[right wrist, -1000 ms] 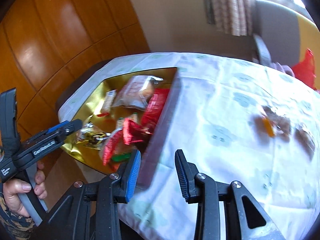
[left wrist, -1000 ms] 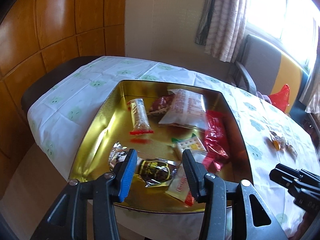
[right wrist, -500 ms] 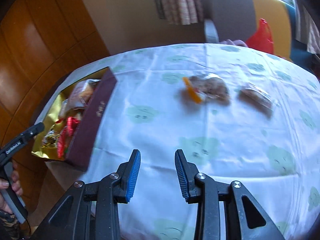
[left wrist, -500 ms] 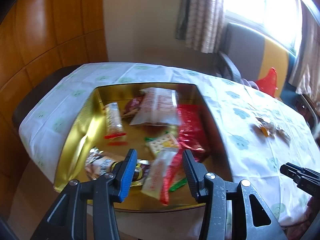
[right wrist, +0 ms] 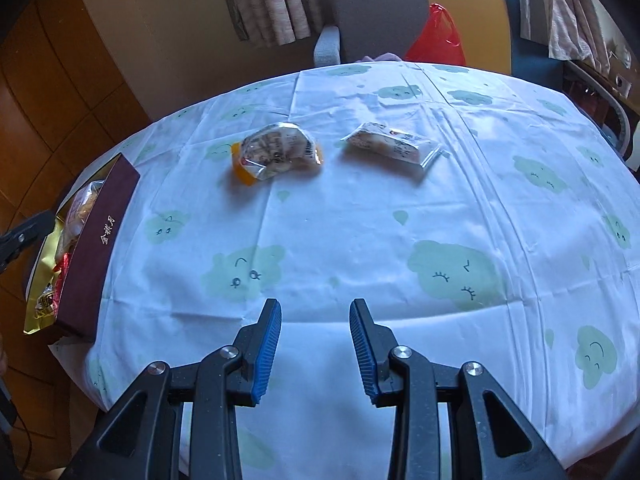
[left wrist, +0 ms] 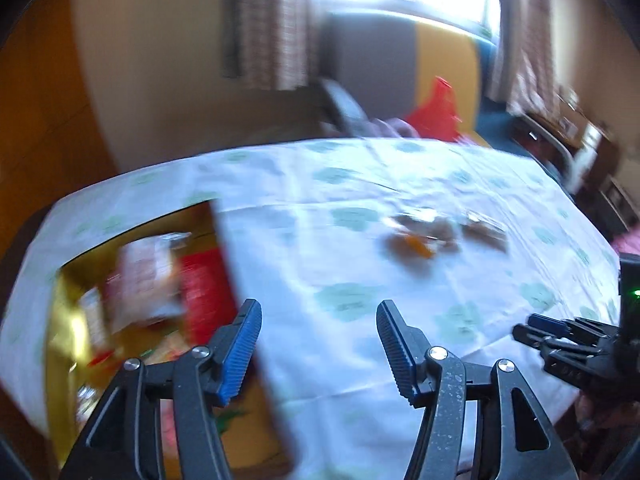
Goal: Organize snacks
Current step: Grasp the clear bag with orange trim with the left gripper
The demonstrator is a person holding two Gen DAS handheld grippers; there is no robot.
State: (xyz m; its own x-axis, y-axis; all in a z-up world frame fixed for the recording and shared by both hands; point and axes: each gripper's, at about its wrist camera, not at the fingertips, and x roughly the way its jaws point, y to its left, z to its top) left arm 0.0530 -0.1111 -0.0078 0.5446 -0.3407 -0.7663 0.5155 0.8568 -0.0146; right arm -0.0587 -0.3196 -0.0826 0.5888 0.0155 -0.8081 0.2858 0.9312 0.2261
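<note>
Two wrapped snacks lie on the tablecloth: an orange-edged packet (right wrist: 276, 152) and a clear-wrapped packet (right wrist: 394, 148); both show blurred in the left wrist view (left wrist: 416, 240). A gold-lined box with a maroon side (right wrist: 98, 248) holds several snacks at the table's left edge; it also shows in the left wrist view (left wrist: 68, 336). My left gripper (left wrist: 318, 340) is open and empty over the box's right wall. My right gripper (right wrist: 314, 344) is open and empty above the table's near edge, well short of the packets. The right gripper shows in the left wrist view (left wrist: 560, 340).
The table (right wrist: 460, 208) has a white cloth with green cloud faces. A grey and yellow chair (right wrist: 372, 4) with a red bag (right wrist: 440, 36) stands behind it. Wood panelling (right wrist: 44, 80) is at the left, curtains (right wrist: 272, 0) at the back.
Both grippers have swung right, away from the box toward the two packets on the cloth. The left wrist view is now motion-blurred. Both grippers stay open.
</note>
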